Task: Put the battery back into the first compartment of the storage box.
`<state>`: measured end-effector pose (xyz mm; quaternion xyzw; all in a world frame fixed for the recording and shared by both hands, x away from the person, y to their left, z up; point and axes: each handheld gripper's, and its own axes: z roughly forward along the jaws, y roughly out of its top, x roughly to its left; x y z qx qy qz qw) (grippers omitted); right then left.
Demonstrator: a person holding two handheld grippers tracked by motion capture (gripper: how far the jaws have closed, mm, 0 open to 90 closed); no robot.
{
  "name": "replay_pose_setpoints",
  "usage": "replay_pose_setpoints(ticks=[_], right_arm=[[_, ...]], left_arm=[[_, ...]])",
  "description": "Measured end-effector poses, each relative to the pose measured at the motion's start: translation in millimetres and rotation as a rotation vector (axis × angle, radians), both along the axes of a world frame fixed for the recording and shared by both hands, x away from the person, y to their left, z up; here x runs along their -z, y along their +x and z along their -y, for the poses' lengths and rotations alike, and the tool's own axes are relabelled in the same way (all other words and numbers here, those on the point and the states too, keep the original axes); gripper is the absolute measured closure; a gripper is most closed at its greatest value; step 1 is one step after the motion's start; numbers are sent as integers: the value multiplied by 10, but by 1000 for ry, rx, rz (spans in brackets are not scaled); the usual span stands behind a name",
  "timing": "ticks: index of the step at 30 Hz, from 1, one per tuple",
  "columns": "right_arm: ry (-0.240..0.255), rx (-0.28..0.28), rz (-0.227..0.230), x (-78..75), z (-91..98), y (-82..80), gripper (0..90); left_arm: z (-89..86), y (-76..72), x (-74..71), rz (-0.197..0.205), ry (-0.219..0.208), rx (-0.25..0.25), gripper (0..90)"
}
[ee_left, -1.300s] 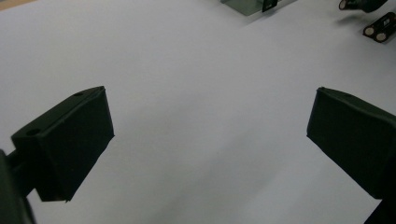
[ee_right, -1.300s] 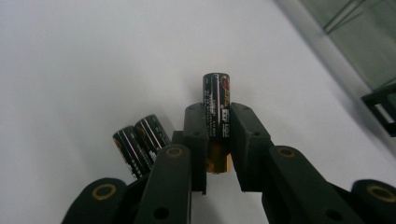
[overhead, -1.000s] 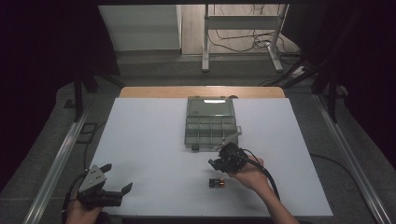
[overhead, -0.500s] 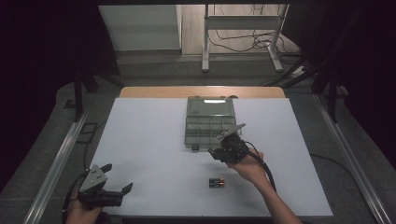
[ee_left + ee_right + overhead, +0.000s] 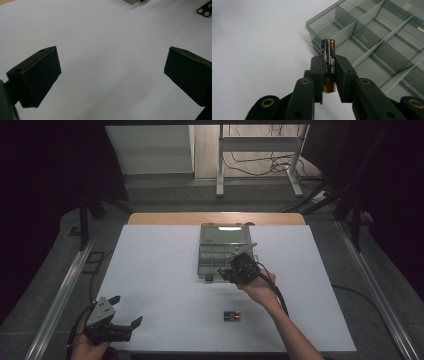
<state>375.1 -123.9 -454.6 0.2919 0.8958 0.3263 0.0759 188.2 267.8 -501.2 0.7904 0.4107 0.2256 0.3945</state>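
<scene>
since the earlier high view the right gripper (image 5: 235, 270) has travelled from beside the batteries on the desk (image 5: 160, 270) toward the far edge and now hangs at the near rim of the box (image 5: 220, 247). it carries a battery (image 5: 327, 58), so only two batteries (image 5: 231, 316) are left lying close together near the desk's front edge, right of the middle. i read this as the carry step almost done: the cell has left the pile and sits at the box's doorstep, and what remains is to pick a compartment and let go.

the right gripper view shows what the high view cannot: the jaws are clenched on the lower half of the battery, which stands upright between them, copper end down and black body rising above the pads. it also shows the box's dividers and the near compartments, which look empty from here, just beyond the battery's tip. the high view gives the layout instead, with the box at the middle of the far edge, its lid open.

the left gripper (image 5: 112, 327) rests at the desk's front left corner, well apart from everything. its own view shows its jaws (image 5: 112, 75) released and spread wide over bare white surface, with nothing between them.
</scene>
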Motion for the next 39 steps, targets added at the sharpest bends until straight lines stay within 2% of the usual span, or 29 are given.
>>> replay_pose_setpoints(ticks=[10, 16, 39], right_arm=[[19, 14, 9, -19, -89, 132, 766], [32, 42, 8, -14, -130, 261, 766], [15, 94, 43, -25, -438, 646, 766]], left_arm=[[-2, 0, 0, 0, -2, -1, 15], [0, 0, 0, -1, 1, -1, 15], [21, 1, 2, -3, 20, 6, 15]])
